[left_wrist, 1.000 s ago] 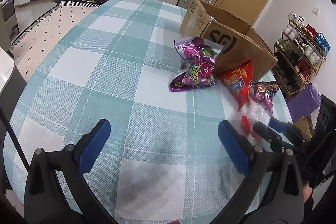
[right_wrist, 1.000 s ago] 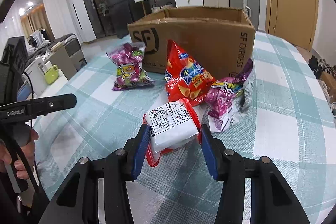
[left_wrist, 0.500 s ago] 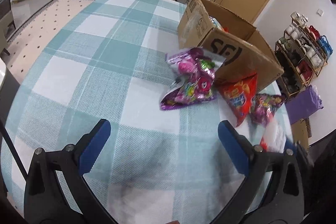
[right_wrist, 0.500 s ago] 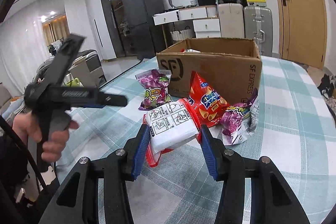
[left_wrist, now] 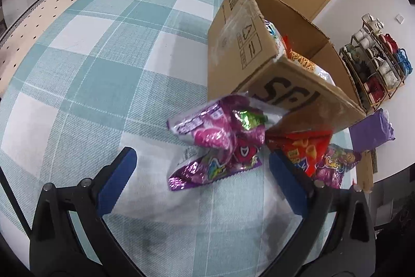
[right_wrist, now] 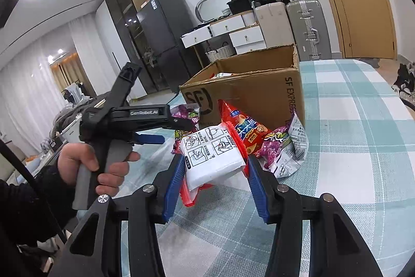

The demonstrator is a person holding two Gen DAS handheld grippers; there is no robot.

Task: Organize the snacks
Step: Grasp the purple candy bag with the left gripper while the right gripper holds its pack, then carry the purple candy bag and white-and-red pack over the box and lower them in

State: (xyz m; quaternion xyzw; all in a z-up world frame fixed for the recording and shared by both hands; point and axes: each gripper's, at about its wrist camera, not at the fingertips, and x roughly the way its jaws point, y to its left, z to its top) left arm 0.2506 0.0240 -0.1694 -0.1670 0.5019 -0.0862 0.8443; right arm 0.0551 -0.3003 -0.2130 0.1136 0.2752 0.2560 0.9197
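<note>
Round table, teal-white check cloth [left_wrist: 109, 74]: work surface.
Brown cardboard SF box [right_wrist: 259, 92]: open, some packets already inside.
Left outside, against box front: purple foil bag [left_wrist: 220, 147], red chip bag [right_wrist: 246, 131], small purple pouch [right_wrist: 280, 147].
My right claw [right_wrist: 214, 170]: clenched on white-red packet [right_wrist: 212, 157], lifted toward box.
My left claw [left_wrist: 199, 183]: spread, empty, over purple foil bag.
</note>
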